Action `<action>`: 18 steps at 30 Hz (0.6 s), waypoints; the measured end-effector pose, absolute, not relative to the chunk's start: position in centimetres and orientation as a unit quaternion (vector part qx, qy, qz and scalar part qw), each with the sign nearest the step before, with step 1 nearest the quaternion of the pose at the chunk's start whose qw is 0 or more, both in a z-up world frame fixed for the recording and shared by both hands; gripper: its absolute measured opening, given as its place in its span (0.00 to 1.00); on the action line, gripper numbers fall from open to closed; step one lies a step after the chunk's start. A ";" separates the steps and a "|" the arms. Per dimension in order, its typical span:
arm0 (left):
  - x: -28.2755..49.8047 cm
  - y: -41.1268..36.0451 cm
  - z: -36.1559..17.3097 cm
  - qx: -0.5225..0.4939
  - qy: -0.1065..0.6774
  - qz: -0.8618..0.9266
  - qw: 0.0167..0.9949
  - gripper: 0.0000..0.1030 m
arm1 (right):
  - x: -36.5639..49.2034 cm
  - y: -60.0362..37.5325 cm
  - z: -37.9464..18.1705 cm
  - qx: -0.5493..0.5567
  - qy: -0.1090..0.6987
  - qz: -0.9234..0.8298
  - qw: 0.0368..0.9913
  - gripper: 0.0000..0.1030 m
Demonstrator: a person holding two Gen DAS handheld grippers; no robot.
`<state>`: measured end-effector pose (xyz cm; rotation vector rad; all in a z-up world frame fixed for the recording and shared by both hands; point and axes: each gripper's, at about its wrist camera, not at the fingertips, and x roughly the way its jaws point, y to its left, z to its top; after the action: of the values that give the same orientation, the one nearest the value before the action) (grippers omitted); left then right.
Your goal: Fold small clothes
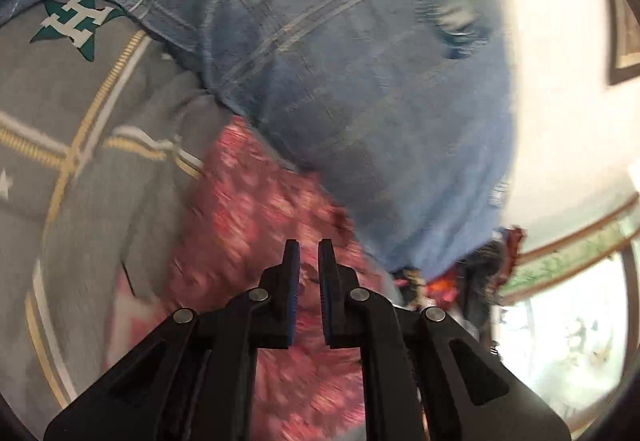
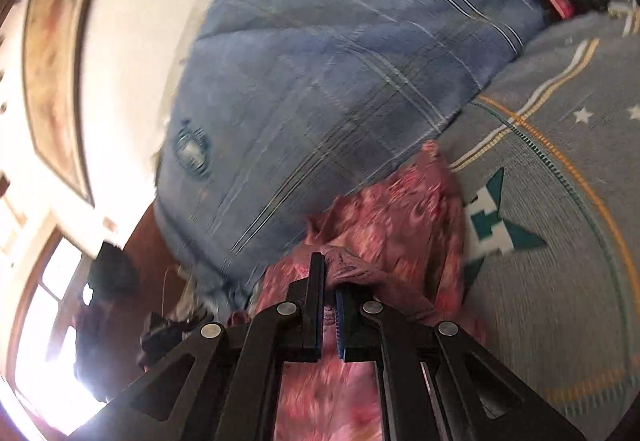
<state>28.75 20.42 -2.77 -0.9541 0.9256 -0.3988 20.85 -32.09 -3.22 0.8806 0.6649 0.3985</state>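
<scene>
A pink patterned garment [image 2: 404,209] lies on a grey bedsheet [image 2: 560,281], directly below the big blue plaid pillow [image 2: 340,81] that fills the upper part of both wrist views. The right gripper [image 2: 329,273] is clamped on a fold of that pink cloth, which bunches over its right-hand finger and drapes off to the side of the jaws. Seen from the left wrist, the left gripper [image 1: 309,253] has its jaws drawn almost together, with only a narrow slit between the blue pads [image 1: 326,305]; the garment [image 1: 260,201] shows through the slit, blurred, and whether any fabric is pinched there cannot be told. A green star motif [image 1: 76,26] printed on the bedsheet [image 1: 60,201] sits to the left of the pillow [image 1: 340,61] in that view, while a framed picture [image 2: 56,69] hangs on the wall beyond the pillow in the right wrist view.
</scene>
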 end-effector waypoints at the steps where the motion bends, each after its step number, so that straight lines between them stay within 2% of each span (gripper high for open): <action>1: 29.3 20.2 -3.0 -0.435 0.435 -0.190 0.765 0.07 | 21.7 -32.1 -3.9 0.419 0.321 0.175 0.831 0.04; 4: 29.1 19.0 -2.4 -0.380 0.461 -0.219 0.772 0.10 | 22.9 -31.9 -5.1 0.424 0.338 0.164 0.824 0.04; 5: 28.5 18.3 -1.8 -0.342 0.465 -0.228 0.784 0.22 | 22.8 -31.9 -5.3 0.419 0.340 0.165 0.826 0.04; 6: 27.9 17.8 -1.4 -0.315 0.467 -0.232 0.793 0.47 | 22.9 -31.9 -5.4 0.416 0.342 0.166 0.826 0.04; 7: 27.4 17.3 -1.2 -0.290 0.471 -0.231 0.801 0.61 | 22.8 -32.0 -5.5 0.415 0.344 0.166 0.826 0.04; 8: 26.9 16.8 -1.1 -0.270 0.478 -0.229 0.804 0.82 | 22.9 -32.1 -5.6 0.416 0.344 0.165 0.825 0.04; 12: 24.3 12.9 -0.7 -0.164 0.504 -0.277 0.801 0.83 | 22.8 -32.3 -5.8 0.421 0.348 0.159 0.822 0.04; 16: 20.5 7.5 -1.1 0.071 0.479 -0.212 0.849 0.83 | 22.6 -32.1 -5.5 0.416 0.351 0.159 0.824 0.04; 17: 20.1 6.6 -1.8 0.117 0.482 -0.181 0.850 0.73 | 22.5 -32.0 -5.4 0.414 0.352 0.157 0.824 0.04; 18: 20.4 6.4 -2.3 0.132 0.491 -0.164 0.845 0.41 | 22.4 -31.9 -5.2 0.411 0.353 0.155 0.826 0.04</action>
<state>20.39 6.38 -2.29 0.2795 1.0354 -0.3470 22.43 -31.94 -5.25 0.8737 0.7495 0.3304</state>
